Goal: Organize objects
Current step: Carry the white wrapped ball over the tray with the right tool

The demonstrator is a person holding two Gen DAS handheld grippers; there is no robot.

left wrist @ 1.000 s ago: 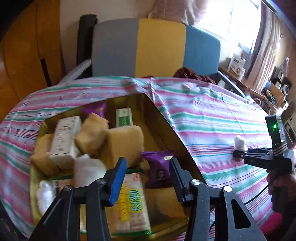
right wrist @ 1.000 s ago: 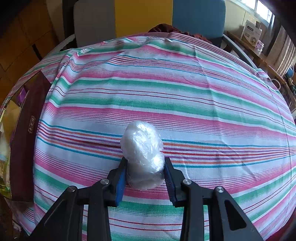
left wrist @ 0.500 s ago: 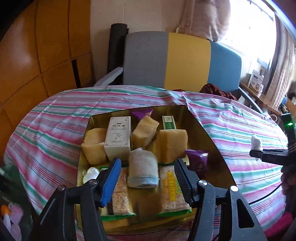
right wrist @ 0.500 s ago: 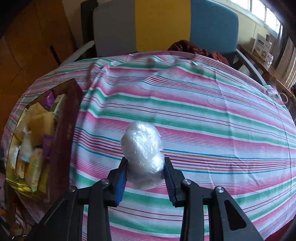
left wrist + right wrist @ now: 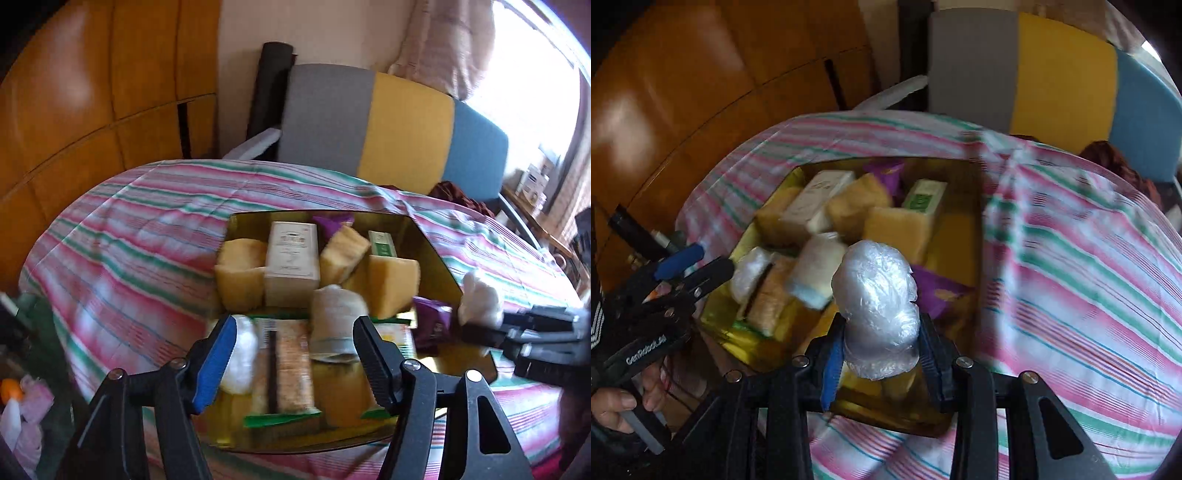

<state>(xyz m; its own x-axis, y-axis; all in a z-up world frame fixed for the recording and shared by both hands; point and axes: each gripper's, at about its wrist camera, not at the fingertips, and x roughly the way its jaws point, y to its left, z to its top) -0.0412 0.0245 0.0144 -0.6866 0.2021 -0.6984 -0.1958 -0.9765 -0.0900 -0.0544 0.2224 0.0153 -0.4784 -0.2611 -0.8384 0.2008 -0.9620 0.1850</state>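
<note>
On the left, the left gripper (image 5: 295, 354) is hanging over the near end of the gold tray (image 5: 436, 254), its jaws having just been opening and now standing apart with nothing pinched between them; beneath the gap are lying a cracker packet (image 5: 291, 365) and a grey-white roll (image 5: 336, 321), both resting inside the tray. Farther right, the right gripper (image 5: 882, 358) is clamping a clear plastic-wrapped bundle (image 5: 879, 306) firmly between both pads, the bundle standing up above the fingertips and hovering over the tray's near right corner, above the striped tablecloth (image 5: 1071, 277)
</note>
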